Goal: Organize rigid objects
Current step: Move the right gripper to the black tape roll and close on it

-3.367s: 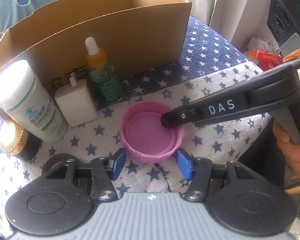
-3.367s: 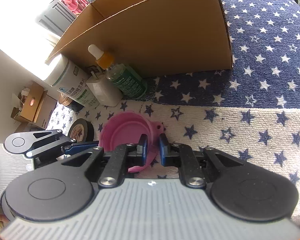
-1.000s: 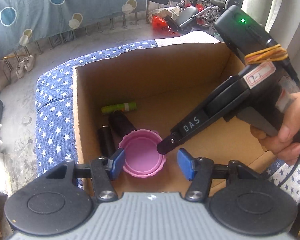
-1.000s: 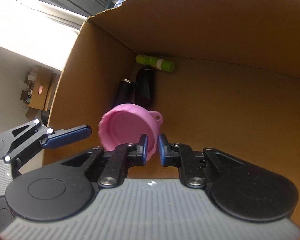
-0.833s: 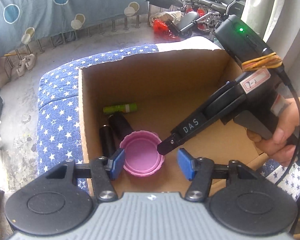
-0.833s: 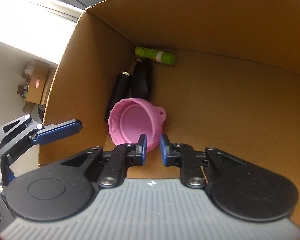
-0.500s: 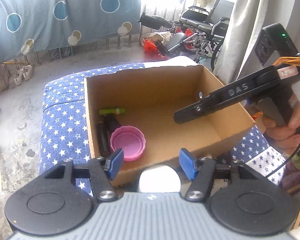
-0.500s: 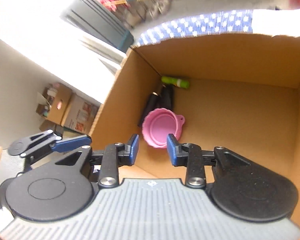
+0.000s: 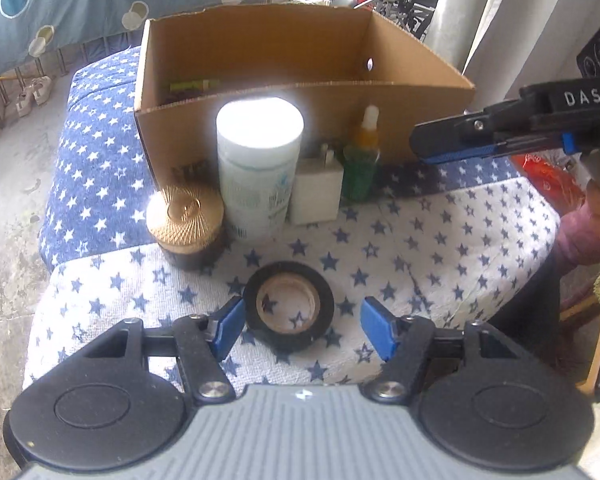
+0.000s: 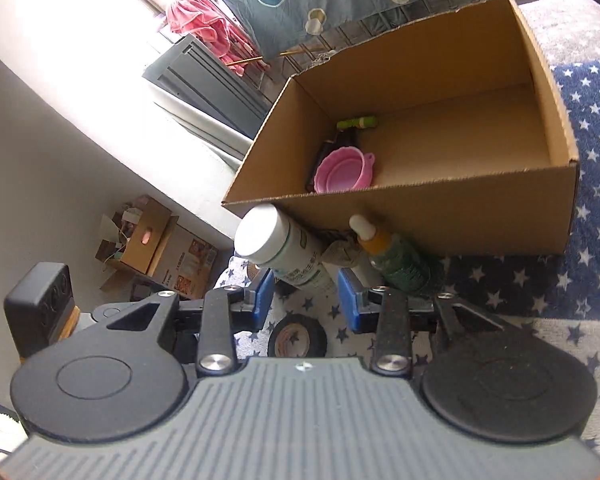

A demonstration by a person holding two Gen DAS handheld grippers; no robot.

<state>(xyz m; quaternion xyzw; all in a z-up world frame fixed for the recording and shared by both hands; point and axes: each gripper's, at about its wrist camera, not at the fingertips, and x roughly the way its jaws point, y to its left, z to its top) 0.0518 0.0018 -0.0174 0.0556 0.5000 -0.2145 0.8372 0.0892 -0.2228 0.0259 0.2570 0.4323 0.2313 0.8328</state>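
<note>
In the box (image 10: 548, 128), pink lid (image 10: 342, 174), both grippers opening w/ nothing between.

From the left wrist we look steeply down between our own fingers (image 9: 232, 326) at the tape roll (image 9: 289, 306) lying close on the starred cloth (image 9: 420, 248), with the cardboard box (image 9: 260, 108) farther ahead. The right wrist view sits higher and off to the side (tilted less steeply), looking into that box (image 10: 460, 216). Both views share the box, the white bottle (image 9: 259, 168) (image 10: 284, 252), the dropper bottle (image 9: 362, 160) (image 10: 396, 256) and the tape roll (image 10: 298, 338).
</note>
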